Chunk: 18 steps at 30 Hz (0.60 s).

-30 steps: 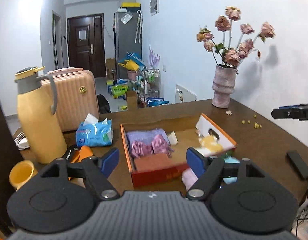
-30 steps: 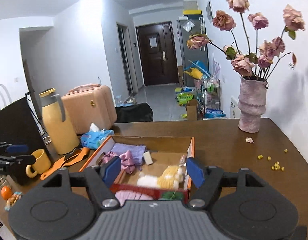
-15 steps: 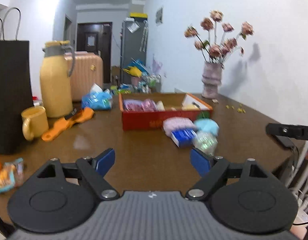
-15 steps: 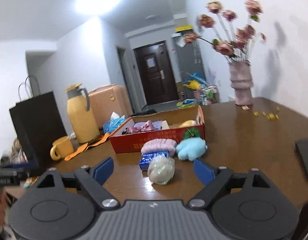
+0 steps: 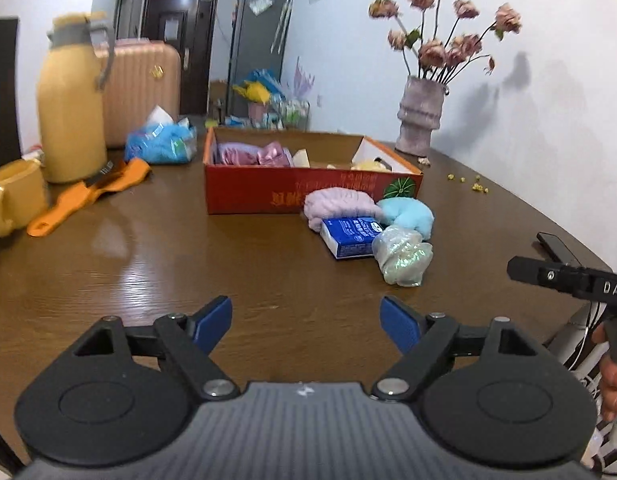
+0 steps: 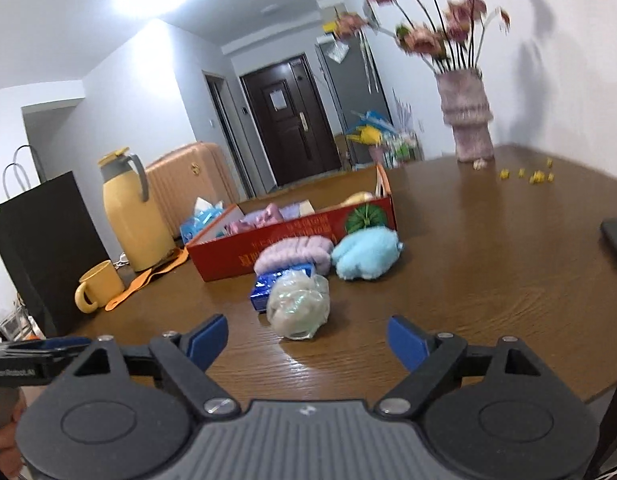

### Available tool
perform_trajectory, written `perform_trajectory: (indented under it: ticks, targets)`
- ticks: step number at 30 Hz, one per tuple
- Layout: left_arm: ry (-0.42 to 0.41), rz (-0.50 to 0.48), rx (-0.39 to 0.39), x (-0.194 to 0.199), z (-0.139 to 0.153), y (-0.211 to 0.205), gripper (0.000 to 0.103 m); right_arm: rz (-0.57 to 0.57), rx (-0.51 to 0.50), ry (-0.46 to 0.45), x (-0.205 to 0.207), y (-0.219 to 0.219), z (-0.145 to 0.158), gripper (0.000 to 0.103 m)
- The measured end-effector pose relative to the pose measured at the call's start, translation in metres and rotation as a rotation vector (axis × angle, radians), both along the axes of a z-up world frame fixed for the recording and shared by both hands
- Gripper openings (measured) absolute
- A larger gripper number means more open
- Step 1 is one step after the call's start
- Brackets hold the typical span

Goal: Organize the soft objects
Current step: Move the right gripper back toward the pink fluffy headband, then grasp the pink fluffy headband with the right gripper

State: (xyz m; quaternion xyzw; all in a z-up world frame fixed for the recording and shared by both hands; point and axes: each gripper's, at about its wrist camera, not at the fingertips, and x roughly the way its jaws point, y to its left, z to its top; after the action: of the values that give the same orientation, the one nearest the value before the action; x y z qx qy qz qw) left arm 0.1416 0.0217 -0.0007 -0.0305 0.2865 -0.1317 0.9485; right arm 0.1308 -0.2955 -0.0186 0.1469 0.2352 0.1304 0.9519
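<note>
The iridescent pouch (image 6: 298, 306), nearest of the items before the red box (image 6: 284, 242), is found just ahead of the wide-open, empty right claw (image 6: 307, 342), the equally open, empty left claw (image 5: 306, 322) being farther.

Two grippers over one brown table (image 5: 156, 264): the left gripper (image 5: 306, 320) at the bottom of its view, the right gripper (image 6: 307, 340) likewise. One red box (image 5: 308, 196) at centre. Four loose things just before it: one lilac knit piece (image 5: 340, 202), one pale blue plush (image 5: 408, 214), one blue packet (image 5: 350, 236), one shiny scrunched bag (image 5: 402, 254). At left, one yellow jug (image 5: 70, 100), one yellow mug (image 5: 14, 196), one orange brush (image 5: 88, 194). Upper right, one vase (image 5: 422, 116) of roses
</note>
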Motion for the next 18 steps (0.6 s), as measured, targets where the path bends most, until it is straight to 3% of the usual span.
perform_trajectory:
  ticks: [4, 9, 13, 15, 18]
  targets:
    - [0.009, 0.000, 0.009, 0.051, -0.001, -0.013, 0.071, 0.016, 0.037, 0.027, 0.044, -0.003, -0.001, 0.082]
    - [0.076, -0.042, -0.079, 0.134, -0.002, -0.026, 0.062, 0.060, 0.052, 0.056, 0.118, 0.001, 0.001, 0.060]
    - [0.145, -0.052, -0.108, 0.196, -0.013, -0.036, 0.059, 0.096, 0.050, 0.079, 0.181, 0.014, -0.005, 0.052]
    - [0.179, -0.062, -0.135, 0.219, -0.020, -0.039, 0.055, 0.118, 0.053, 0.114, 0.210, 0.019, -0.013, 0.045]
    - [0.240, -0.076, -0.162, 0.243, -0.036, -0.043, 0.044, 0.129, 0.059, 0.186, 0.245, 0.027, -0.027, 0.041]
